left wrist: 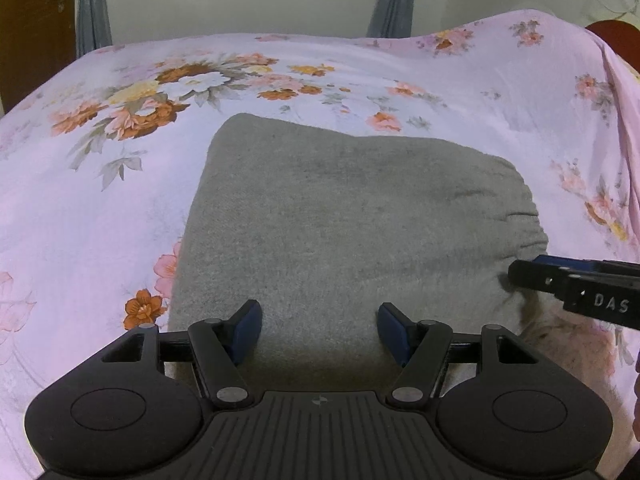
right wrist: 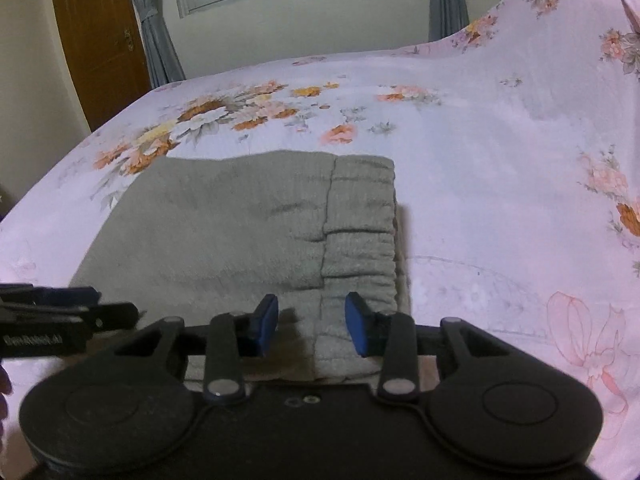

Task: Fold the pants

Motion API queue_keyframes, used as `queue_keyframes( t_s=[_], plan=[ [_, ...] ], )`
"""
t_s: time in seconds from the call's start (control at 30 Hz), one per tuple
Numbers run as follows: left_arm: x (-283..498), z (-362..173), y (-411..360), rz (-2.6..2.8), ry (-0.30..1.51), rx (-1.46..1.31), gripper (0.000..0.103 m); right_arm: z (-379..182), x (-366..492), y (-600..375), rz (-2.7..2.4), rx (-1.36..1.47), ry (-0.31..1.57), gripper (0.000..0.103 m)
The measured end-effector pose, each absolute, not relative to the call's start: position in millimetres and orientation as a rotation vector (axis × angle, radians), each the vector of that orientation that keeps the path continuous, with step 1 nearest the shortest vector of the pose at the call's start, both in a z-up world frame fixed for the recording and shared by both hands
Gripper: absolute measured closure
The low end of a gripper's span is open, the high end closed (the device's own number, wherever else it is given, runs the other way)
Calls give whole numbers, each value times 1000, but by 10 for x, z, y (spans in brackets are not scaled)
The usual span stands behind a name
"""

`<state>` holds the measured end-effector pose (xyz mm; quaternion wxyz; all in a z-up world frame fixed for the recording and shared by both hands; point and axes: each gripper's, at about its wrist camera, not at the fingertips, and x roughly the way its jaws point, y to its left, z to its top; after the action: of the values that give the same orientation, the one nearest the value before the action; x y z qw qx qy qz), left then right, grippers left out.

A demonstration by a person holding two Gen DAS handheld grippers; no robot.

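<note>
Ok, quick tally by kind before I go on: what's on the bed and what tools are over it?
Grey pants, folded: 1
Floral bedsheet: 1
Grippers: 2, the left gripper and the right gripper, both open, nothing gripped
Total: 4

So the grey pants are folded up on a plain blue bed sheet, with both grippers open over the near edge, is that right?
Not quite. The sheet is pink with a flower print, not plain blue; both wrist views show it. The rest holds: the grey pants lie folded on it, and the left gripper and right gripper sit open over the near edge.
</note>
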<state>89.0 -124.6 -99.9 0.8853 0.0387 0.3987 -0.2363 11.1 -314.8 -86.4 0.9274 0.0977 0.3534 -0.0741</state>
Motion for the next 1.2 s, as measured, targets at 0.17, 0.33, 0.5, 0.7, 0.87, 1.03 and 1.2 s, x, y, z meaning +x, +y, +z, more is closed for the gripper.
queue_keyframes(
  t_s=[0.17, 0.33, 0.5, 0.7, 0.87, 1.03, 1.2],
  plan=[
    [886, -964, -1254, -490, 827, 85, 38, -742, 63, -3117, -131, 206, 708, 63],
    [986, -889, -1306, -509, 812, 88, 38, -598, 190, -3099, -105, 177, 669, 63],
    [1281, -1000, -1379, -506, 851, 72, 38, -775, 463, -3179, -128, 166, 720, 64],
    [1707, -1001, -1620, -508, 841, 98, 38, -600, 746, -3219, -105, 142, 659, 64],
    [2051, -1001, -1816, -494, 849, 79, 38, -773, 1102, -3289, -123, 102, 722, 63],
    [2167, -1069, -1903, -483, 850, 86, 38, -875, 1127, -3327, -131, 134, 733, 64],
    [2149, -1035, -1915, -475, 838, 90, 37, -761, 1062, -3327, -122, 157, 691, 63]
  ],
)
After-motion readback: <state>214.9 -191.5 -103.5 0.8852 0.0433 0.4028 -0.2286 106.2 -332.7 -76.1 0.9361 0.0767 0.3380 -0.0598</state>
